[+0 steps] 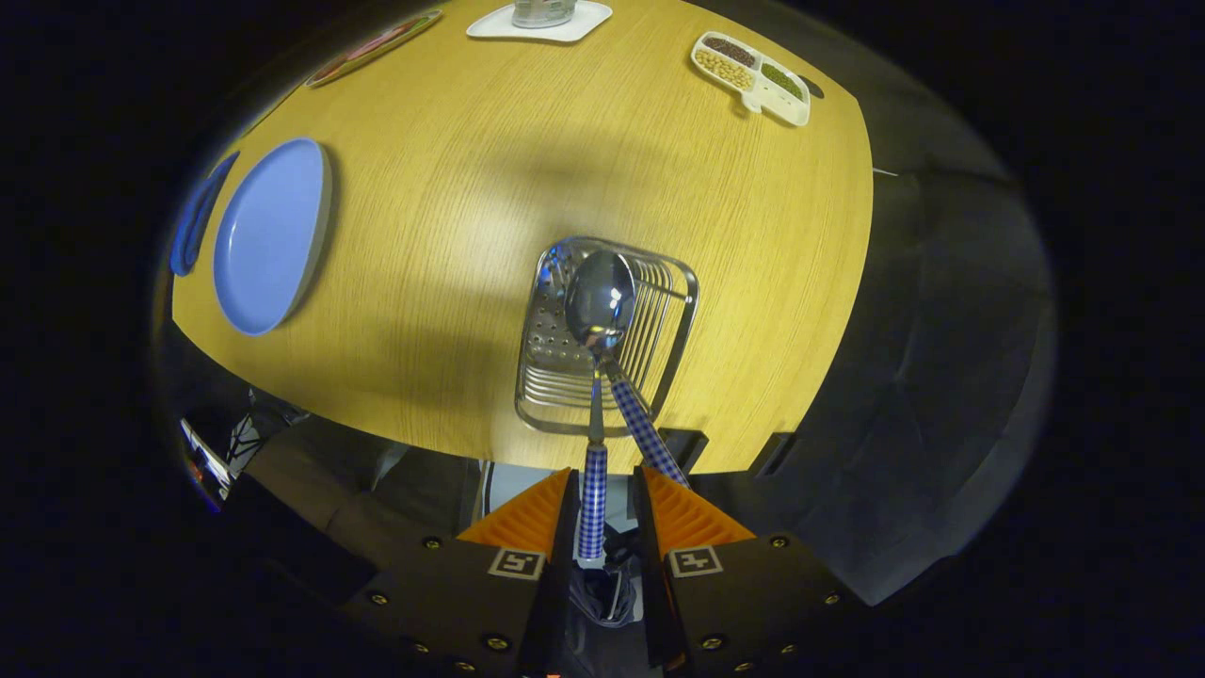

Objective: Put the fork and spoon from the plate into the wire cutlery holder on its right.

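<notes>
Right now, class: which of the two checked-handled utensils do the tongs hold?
The spoon, its handle between the tongs, bowl over the wire holder; the other handle leans inside the holder.

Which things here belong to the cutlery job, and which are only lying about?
Belong to the job:
spoon, its handle held in the claw
second checked handle, standing in the wire holder
blue plate

Lying about:
divided snack tray
white tray carrying a glass
</notes>
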{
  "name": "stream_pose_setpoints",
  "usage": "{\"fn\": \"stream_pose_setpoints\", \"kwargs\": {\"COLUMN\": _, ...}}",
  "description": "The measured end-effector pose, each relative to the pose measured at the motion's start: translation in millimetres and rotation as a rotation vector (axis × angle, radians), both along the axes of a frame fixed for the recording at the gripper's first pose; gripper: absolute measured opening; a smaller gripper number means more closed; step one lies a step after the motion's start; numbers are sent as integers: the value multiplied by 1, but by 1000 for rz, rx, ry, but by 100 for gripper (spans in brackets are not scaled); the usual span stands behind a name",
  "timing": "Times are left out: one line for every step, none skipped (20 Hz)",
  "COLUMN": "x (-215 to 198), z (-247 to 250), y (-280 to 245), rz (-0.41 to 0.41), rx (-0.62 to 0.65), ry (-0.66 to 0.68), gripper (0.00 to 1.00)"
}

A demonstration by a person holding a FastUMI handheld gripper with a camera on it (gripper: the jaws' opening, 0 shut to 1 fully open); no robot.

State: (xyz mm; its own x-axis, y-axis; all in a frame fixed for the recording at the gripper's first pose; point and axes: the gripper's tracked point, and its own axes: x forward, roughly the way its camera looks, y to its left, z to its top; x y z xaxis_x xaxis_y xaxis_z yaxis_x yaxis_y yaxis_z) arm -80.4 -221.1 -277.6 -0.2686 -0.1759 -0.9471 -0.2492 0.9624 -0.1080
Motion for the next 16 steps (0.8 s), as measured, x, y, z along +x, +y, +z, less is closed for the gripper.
{"fn": "stream_pose_setpoints", "kwargs": {"x": -3, "z": -4, "y": 1, "rz": -3, "rx": 2, "ry": 19, "gripper": 33}}
{"fn": "stream_pose_setpoints", "kwargs": {"x": -4, "z": -2, "y": 2, "rz": 6, "rx": -1, "ry": 29, "gripper": 33}}
{"fn": "stream_pose_setpoints", "kwargs": {"x": 1, "z": -1, "y": 1, "rz": 16, "rx": -8, "ry": 16, "gripper": 34}}
{"fn": "stream_pose_setpoints", "kwargs": {"x": 5, "z": 0, "y": 0, "rz": 20, "rx": -10, "ry": 5, "gripper": 33}}
{"fn": "stream_pose_setpoints", "kwargs": {"x": 3, "z": 4, "y": 1, "rz": 19, "rx": -14, "ry": 8, "gripper": 33}}
{"fn": "stream_pose_setpoints", "kwargs": {"x": 3, "z": 8, "y": -1, "rz": 22, "rx": -20, "ry": 16, "gripper": 33}}
{"fn": "stream_pose_setpoints", "kwargs": {"x": 4, "z": 13, "y": -2, "rz": 28, "rx": -20, "ry": 13, "gripper": 33}}
{"fn": "stream_pose_setpoints", "kwargs": {"x": 4, "z": 19, "y": -4, "rz": 29, "rx": -19, "ry": 5, "gripper": 34}}
{"fn": "stream_pose_setpoints", "kwargs": {"x": 3, "z": 27, "y": -5, "rz": 27, "rx": -17, "ry": -2, "gripper": 33}}
{"fn": "stream_pose_setpoints", "kwargs": {"x": 2, "z": 36, "y": -6, "rz": 22, "rx": -12, "ry": -15, "gripper": 33}}
{"fn": "stream_pose_setpoints", "kwargs": {"x": -2, "z": 45, "y": -1, "rz": 15, "rx": -11, "ry": -35, "gripper": 33}}
{"fn": "stream_pose_setpoints", "kwargs": {"x": 0, "z": 55, "y": -1, "rz": 7, "rx": -12, "ry": -66, "gripper": 33}}
{"fn": "stream_pose_setpoints", "kwargs": {"x": 0, "z": 65, "y": -1, "rz": -6, "rx": -9, "ry": -97, "gripper": 34}}
{"fn": "stream_pose_setpoints", "kwargs": {"x": 0, "z": 76, "y": 0, "rz": -22, "rx": -2, "ry": -128, "gripper": 33}}
{"fn": "stream_pose_setpoints", "kwargs": {"x": 3, "z": 91, "y": 6, "rz": -38, "rx": 5, "ry": -168, "gripper": 33}}
{"fn": "stream_pose_setpoints", "kwargs": {"x": -1, "z": 101, "y": 7, "rz": -60, "rx": 13, "ry": -208, "gripper": 33}}
